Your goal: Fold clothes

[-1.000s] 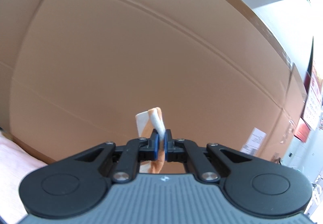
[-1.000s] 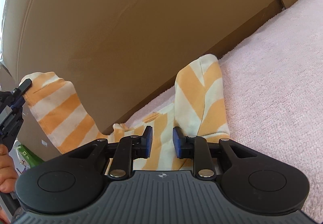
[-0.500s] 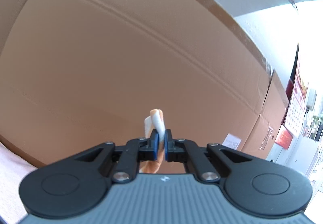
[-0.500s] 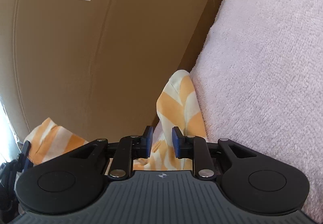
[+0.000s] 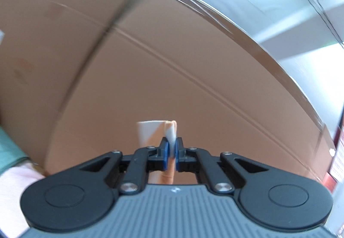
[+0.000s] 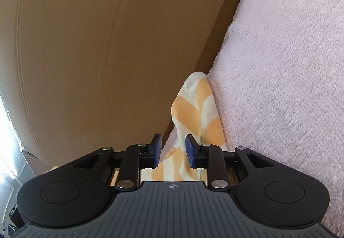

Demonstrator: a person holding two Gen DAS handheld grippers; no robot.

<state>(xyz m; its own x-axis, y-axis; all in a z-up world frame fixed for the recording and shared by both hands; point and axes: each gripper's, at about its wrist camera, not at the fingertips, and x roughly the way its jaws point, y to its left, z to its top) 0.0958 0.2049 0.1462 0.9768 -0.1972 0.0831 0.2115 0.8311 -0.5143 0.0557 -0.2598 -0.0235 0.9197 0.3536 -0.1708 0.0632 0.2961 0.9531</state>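
Striped garment pinched in the left tongs (image 5: 171,153), running straight ahead through the right tongs (image 6: 172,147).

The left tongs are closed on a raised edge of the orange-and-white garment (image 6: 196,113). The right tongs stand part open astride it, gripping nothing; its long axis points forward along the pink towel (image 6: 279,87) edge beside the cardboard box (image 6: 107,66).

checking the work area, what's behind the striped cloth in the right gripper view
A large cardboard box stands behind the striped cloth, with a pink towel alongside it. The cloth's lower part is hidden by the right gripper, whose jaws stand apart.
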